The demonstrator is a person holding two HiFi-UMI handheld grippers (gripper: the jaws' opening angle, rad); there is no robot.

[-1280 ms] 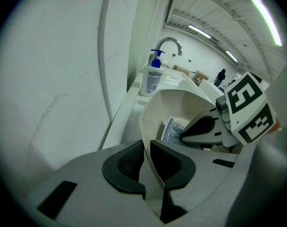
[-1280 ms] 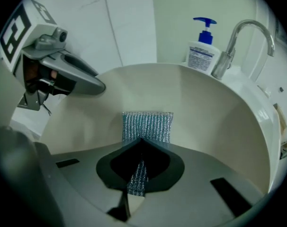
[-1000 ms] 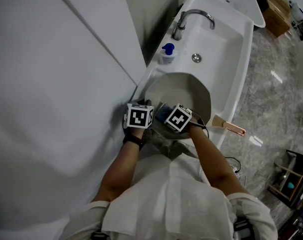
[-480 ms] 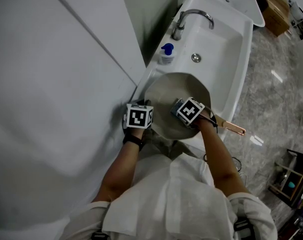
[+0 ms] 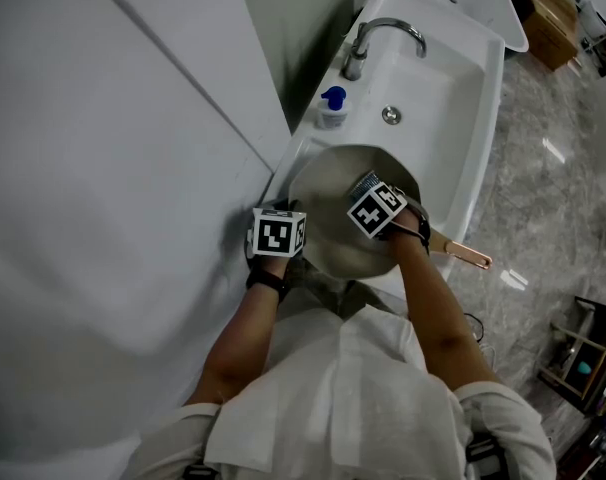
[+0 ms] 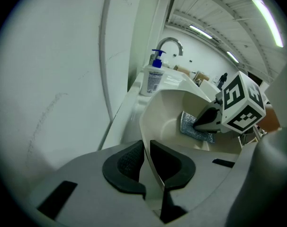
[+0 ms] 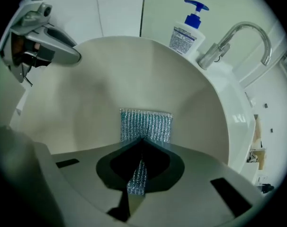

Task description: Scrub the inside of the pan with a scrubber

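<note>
The left gripper (image 6: 146,148) pinches the near rim of the cream pan (image 6: 169,108), which sits at the near end of the white sink (image 5: 453,78). The right gripper (image 7: 142,141) is closed on the silvery scrubber (image 7: 146,124), which lies against the pan's inner surface.

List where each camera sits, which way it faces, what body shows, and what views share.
Head view: on the person's head, facing steeply down at the pan at the sink; both forearms show.
Left gripper view: on the left gripper, looking along jaws shut on the pan's rim toward soap bottle and tap; the right gripper shows.
Right gripper view: on the right gripper, facing down into the pan, jaws shut on the scrubber; the left gripper shows.
Shared: all three show pan, soap bottle, tap.
</note>
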